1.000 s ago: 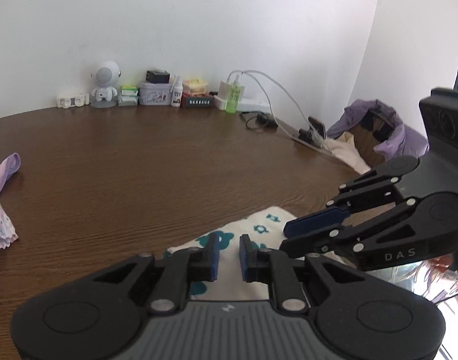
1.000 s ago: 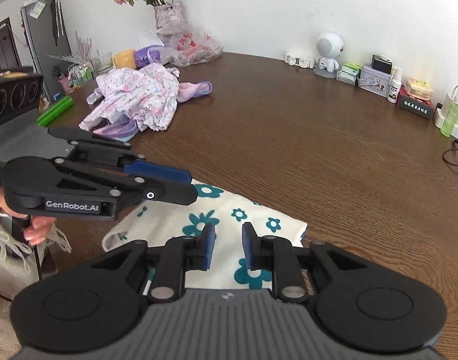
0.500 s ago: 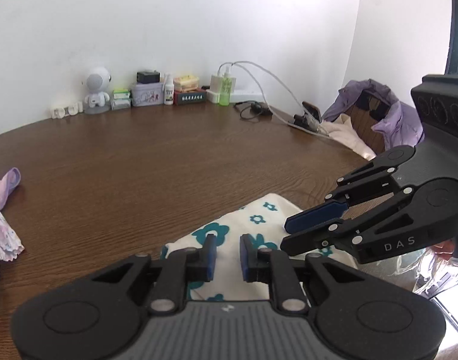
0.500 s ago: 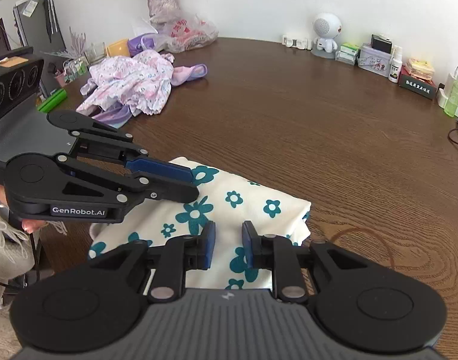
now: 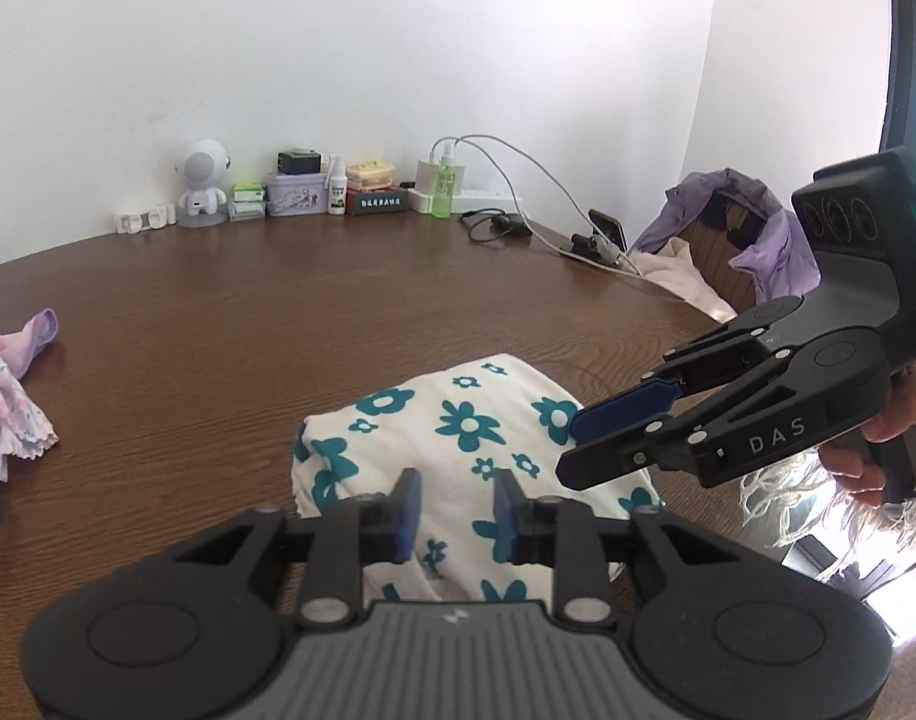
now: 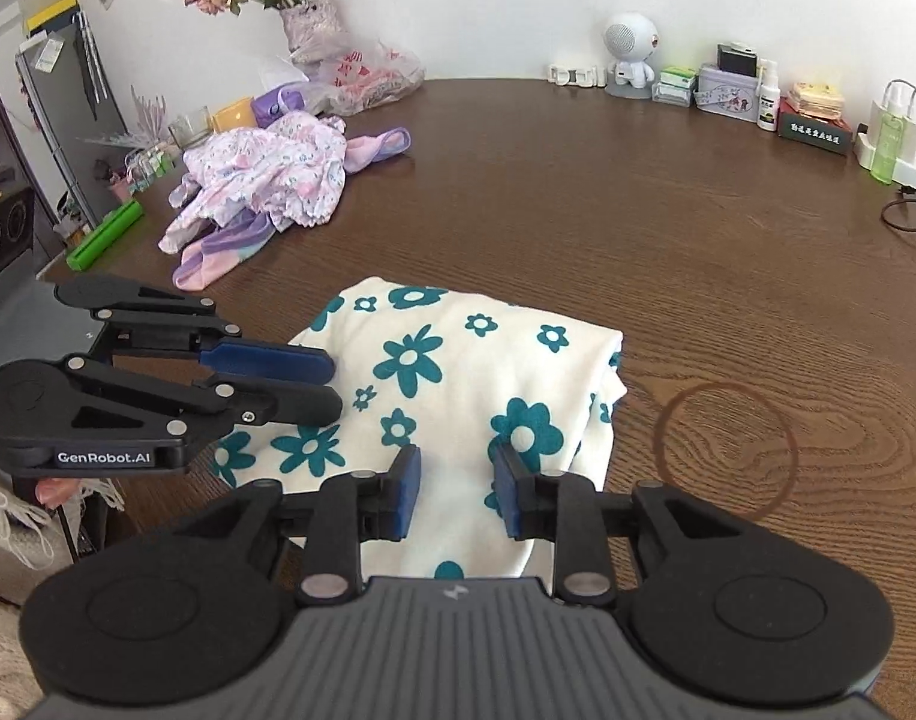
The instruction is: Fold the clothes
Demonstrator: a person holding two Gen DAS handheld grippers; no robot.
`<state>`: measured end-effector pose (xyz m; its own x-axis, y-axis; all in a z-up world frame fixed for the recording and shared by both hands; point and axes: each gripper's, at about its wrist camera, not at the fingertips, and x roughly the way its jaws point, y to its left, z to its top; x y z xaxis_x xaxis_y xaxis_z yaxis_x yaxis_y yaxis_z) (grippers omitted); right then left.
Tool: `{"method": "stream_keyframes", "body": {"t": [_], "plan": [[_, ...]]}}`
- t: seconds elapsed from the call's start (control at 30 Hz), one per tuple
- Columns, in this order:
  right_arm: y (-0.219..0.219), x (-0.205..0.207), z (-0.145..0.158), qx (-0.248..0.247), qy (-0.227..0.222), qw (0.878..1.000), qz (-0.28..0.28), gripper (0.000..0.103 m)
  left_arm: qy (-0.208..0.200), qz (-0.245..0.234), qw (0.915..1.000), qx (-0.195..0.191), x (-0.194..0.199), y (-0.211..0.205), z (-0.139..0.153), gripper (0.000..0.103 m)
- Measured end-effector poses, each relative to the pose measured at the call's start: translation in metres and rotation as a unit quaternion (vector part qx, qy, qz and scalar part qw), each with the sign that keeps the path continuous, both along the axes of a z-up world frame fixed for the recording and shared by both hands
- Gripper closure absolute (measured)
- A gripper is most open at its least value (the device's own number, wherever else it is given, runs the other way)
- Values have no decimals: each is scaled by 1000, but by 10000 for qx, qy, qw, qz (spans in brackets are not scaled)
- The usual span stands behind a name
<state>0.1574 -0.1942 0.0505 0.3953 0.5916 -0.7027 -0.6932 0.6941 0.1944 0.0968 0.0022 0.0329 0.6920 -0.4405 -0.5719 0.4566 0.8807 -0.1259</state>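
Both grippers have drawn their fingers apart since half a second ago, and the folded cloth now lies further out on the table. Nearest the lens, the left gripper (image 5: 455, 507) hangs over the near edge of the cream cloth with teal flowers (image 5: 458, 438), its jaws parted and nothing between them. From the other side the right gripper (image 6: 456, 495) does the same, jaws spread above the cloth's near end. In the left wrist view it reaches in from the right, held by a hand (image 5: 865, 426), fingers slightly separated over the cloth's right edge. The cloth (image 6: 458, 372) lies folded into a compact block near the front edge of the brown wooden table (image 6: 637, 210), beside a faint ring mark (image 6: 724, 450). Farther left sits a crumpled heap of pink and purple clothes (image 6: 266, 180). Along the white wall stand a small white robot figure (image 6: 630, 54), a tin (image 6: 727, 93), a spray bottle (image 6: 768, 96) and a green bottle (image 6: 886, 144). A vase of flowers (image 6: 314, 12) stands at the far left.
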Motion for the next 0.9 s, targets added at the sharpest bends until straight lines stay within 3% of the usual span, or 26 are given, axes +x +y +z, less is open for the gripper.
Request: {"method": "stream_keyframes", "body": {"t": [0.07, 0.17, 0.23, 0.33, 0.57, 0.9], "plan": [[-8, -7, 7, 141, -100, 9998, -125, 38, -130, 194, 9997, -123, -13, 1, 7, 22], [-14, -19, 13, 262, -229, 9991, -246, 21, -247, 463, 9983, -268, -28, 0, 12, 10], [-17, -26, 13, 301, -288, 9986, -334, 15, -200, 634, 9973, -308, -32, -1, 11, 2], [-20, -32, 9, 325, -355, 9974, -544, 1, -130, 892, 9953, -367, -39, -3, 8, 1], [-34, -29, -7, 787, 0, 9905, -1125, 0, 167, 1347, 9898, -441, -38, 1, -1, 1], [-36, -25, -22, 846, 314, 9898, -1105, 0, 387, 1705, 9824, -651, -35, 3, -6, 0]]}}
